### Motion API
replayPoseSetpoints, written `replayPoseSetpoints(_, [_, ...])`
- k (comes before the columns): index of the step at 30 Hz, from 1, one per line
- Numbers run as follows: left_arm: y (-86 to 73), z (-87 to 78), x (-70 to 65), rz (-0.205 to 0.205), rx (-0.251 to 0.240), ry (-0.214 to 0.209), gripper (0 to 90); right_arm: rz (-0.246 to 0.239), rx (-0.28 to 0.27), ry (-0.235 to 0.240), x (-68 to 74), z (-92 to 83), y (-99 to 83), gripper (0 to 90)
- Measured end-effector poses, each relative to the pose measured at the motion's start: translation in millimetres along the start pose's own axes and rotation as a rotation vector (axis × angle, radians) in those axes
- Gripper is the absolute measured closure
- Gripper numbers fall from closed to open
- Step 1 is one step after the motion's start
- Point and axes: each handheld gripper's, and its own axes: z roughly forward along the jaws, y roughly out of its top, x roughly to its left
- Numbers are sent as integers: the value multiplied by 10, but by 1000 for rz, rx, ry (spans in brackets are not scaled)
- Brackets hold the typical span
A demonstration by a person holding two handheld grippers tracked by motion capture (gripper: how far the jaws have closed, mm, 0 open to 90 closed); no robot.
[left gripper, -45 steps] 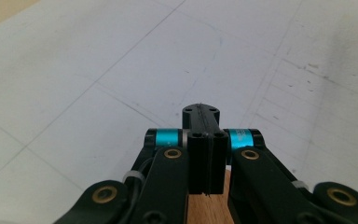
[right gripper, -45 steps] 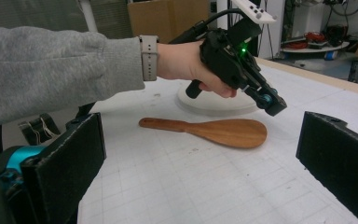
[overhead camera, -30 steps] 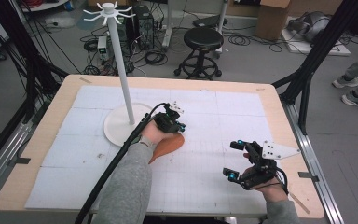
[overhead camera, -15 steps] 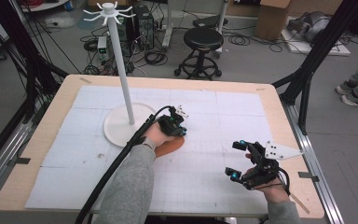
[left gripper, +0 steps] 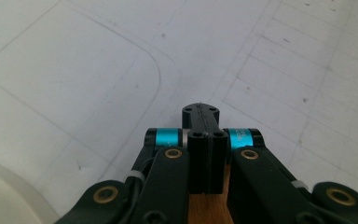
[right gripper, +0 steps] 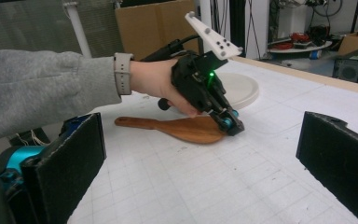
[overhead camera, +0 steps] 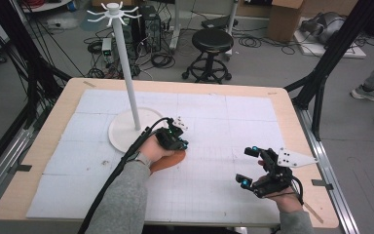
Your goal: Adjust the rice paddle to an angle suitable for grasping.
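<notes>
Currently listed: one wooden spatula (right gripper: 186,128), lying flat on the white-matted worktop (overhead camera: 233,122) just beside the round base of the white stand (overhead camera: 126,130). Left tool (right gripper: 233,125) has its jaws pressed together on the rim of the spatula's blade, tip tilted down to the worktop. Right tool (overhead camera: 246,166) hovers well apart near the worktop's front right, jaws spread with nothing between them.

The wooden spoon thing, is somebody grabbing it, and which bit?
Yes. The left gripper is shut on the wooden spatula, pinching the edge of its wide blade end. Its handle lies free on the table. The right gripper is open, holding nothing.
</notes>
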Motion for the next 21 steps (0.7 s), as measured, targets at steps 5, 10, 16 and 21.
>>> replayPoseSetpoints(5, [-132,-105,-41,-36,-9,-20,899,0,15,-3,9,15,-7,0])
replayPoseSetpoints(10, [-252,-208,-73,-33,-8,-34,899,-4,30,-7,4,39,-16,0])
replayPoseSetpoints(16, [-347,-277,-128,-27,-18,-44,900,0,26,-10,8,22,-14,0])
replayPoseSetpoints(21, [-411,-340,-180,-8,-8,-47,900,-2,35,-7,8,37,-19,0])
